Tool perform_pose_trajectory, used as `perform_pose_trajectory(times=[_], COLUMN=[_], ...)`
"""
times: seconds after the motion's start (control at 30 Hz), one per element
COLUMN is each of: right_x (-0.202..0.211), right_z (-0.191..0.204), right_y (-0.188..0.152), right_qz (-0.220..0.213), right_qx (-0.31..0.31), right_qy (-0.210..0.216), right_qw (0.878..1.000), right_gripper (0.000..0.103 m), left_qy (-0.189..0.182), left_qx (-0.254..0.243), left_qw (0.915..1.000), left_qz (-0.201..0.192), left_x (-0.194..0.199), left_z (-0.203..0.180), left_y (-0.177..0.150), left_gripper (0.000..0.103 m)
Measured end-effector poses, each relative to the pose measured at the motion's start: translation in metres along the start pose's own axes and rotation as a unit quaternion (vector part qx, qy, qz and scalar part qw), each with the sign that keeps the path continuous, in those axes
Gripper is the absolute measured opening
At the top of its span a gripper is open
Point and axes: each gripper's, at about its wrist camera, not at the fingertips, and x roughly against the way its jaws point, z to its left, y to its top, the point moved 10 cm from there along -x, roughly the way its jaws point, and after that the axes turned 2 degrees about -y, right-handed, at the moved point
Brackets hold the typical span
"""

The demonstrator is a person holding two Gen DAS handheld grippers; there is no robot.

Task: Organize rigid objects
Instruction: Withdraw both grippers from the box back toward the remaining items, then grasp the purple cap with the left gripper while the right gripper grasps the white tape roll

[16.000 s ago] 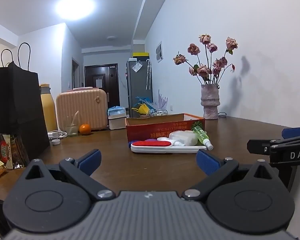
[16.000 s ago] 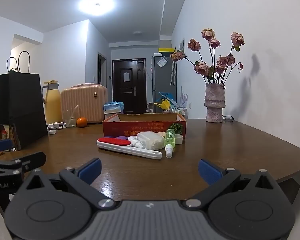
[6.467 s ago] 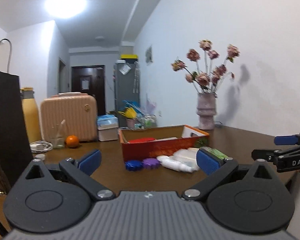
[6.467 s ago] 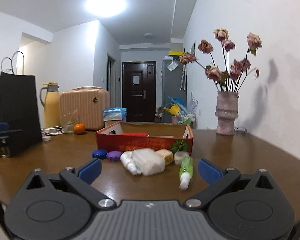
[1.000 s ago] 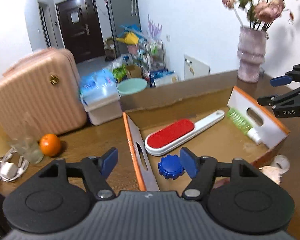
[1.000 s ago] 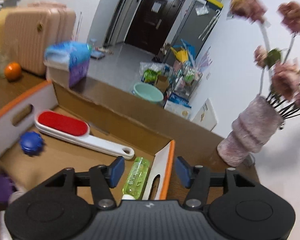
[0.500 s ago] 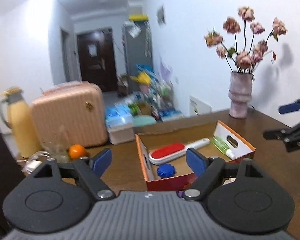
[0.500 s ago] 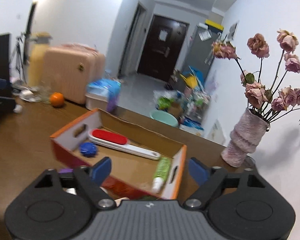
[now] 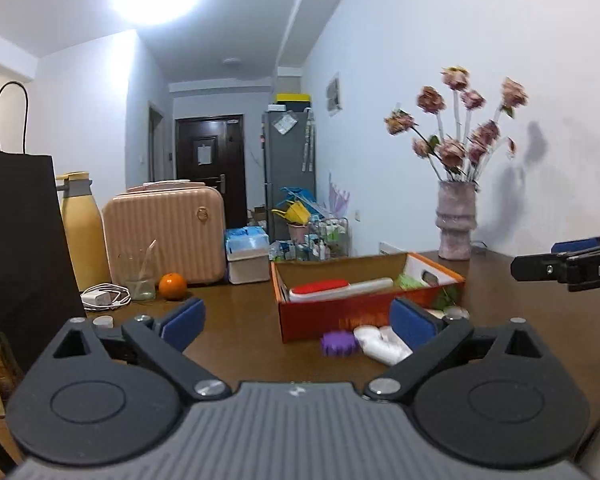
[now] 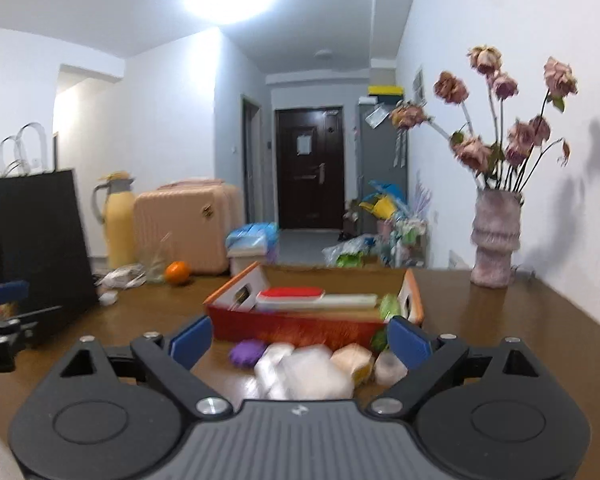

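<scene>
An orange-red cardboard box point(image 9: 364, 314) stands on the brown table. It holds a red-and-white lint brush point(image 9: 332, 286) and a green bottle point(image 9: 410, 280). Against its front wall lie a purple cap point(image 9: 336, 343) and a white bottle point(image 9: 380, 346). My left gripper point(image 9: 299, 319) hovers short of them, its jaws opening with nothing between them. In the right wrist view the box point(image 10: 300, 330), purple cap point(image 10: 246, 353), white bottle point(image 10: 304, 372), a beige item point(image 10: 354, 358) and a small white jar point(image 10: 388, 368) lie blurred ahead of my right gripper point(image 10: 299, 340), whose empty jaws are also opening.
On the left stand a black paper bag point(image 9: 16, 248), a yellow flask point(image 9: 82, 232), a pink case point(image 9: 164, 236), a glass point(image 9: 140, 276), an orange point(image 9: 172, 286) and a white charger cable point(image 9: 104, 298). A vase of dried roses point(image 9: 456, 224) stands by the right wall.
Both grippers have drawn back from over the box to the table's near side and levelled out. Both sets of jaws have widened. The brush and green bottle stay in the box.
</scene>
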Motion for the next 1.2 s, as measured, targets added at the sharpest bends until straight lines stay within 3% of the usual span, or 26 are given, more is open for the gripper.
perform_pose_trajectory(times=[0.1, 0.23, 0.5, 0.77, 1.0, 1.13, 1.2], right_x=[0.026, 0.049, 0.042, 0.0, -0.054, -0.093, -0.112], right_z=[0.008, 0.011, -0.002, -0.021, -0.056, -0.079, -0.091], right_y=[-0.018, -0.042, -0.074, -0.092, -0.083, -0.07, -0.065], right_qz=[-0.004, 0.002, 0.026, 0.061, 0.081, 0.091, 0.099], right_qx=[-0.004, -0.035, -0.022, -0.038, -0.034, -0.021, -0.007], right_qy=[0.003, 0.004, -0.036, -0.039, -0.048, -0.047, -0.052], right_qw=[1.0, 0.999, 0.999, 0.997, 0.995, 0.995, 0.994], right_gripper=[0.098, 0.1, 0.099, 0.098, 0.093, 0.091, 0.091], left_qy=[0.023, 0.009, -0.005, -0.005, -0.018, -0.033, -0.04], left_qx=[-0.013, 0.014, -0.003, -0.005, -0.008, -0.016, -0.028], left_qw=[0.9996, 0.9998, 0.9988, 0.994, 0.99, 0.9828, 0.9793], left_qz=[0.001, 0.012, 0.048, 0.109, 0.14, 0.181, 0.197], left_x=[0.015, 0.028, 0.009, -0.043, -0.115, -0.176, -0.201], left_z=[0.0, -0.003, -0.021, -0.025, -0.021, -0.015, -0.015], left_y=[-0.012, -0.024, -0.049, -0.081, -0.081, -0.088, -0.09], left_gripper=[0.102, 0.103, 0.103, 0.103, 0.103, 0.089, 0.087])
